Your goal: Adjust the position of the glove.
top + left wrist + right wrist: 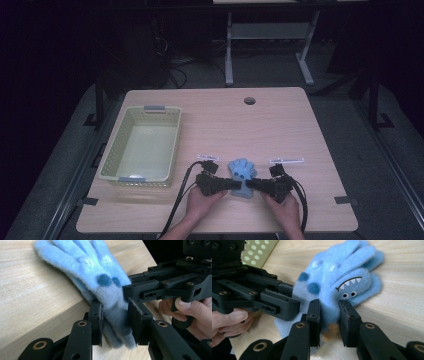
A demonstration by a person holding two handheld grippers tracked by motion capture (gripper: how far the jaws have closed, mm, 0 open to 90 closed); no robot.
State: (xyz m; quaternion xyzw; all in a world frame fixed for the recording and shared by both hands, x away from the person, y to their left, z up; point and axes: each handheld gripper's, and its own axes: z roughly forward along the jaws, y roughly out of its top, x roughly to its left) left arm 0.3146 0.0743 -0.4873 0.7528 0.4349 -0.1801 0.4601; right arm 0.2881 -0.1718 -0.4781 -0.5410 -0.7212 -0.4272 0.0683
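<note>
One basket [141, 145] beside gripped glove [242, 172]

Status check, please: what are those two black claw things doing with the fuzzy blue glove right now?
Left tool shut on the blue glove cuff. Right tool clamped on its other side. Glove lies on the table. Green basket to the left, nothing in the way.

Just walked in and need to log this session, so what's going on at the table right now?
A person holds a gripper in each hand at the near edge of a wooden table and works on a fluffy blue glove with a monster face. The left gripper has its jaws closed on the glove's cuff end, and the right gripper pinches the same cuff area from the opposite side. The glove's fingers lie on the tabletop, pointing away from the person. A pale green basket stands to the left, with nothing visible inside.
</note>
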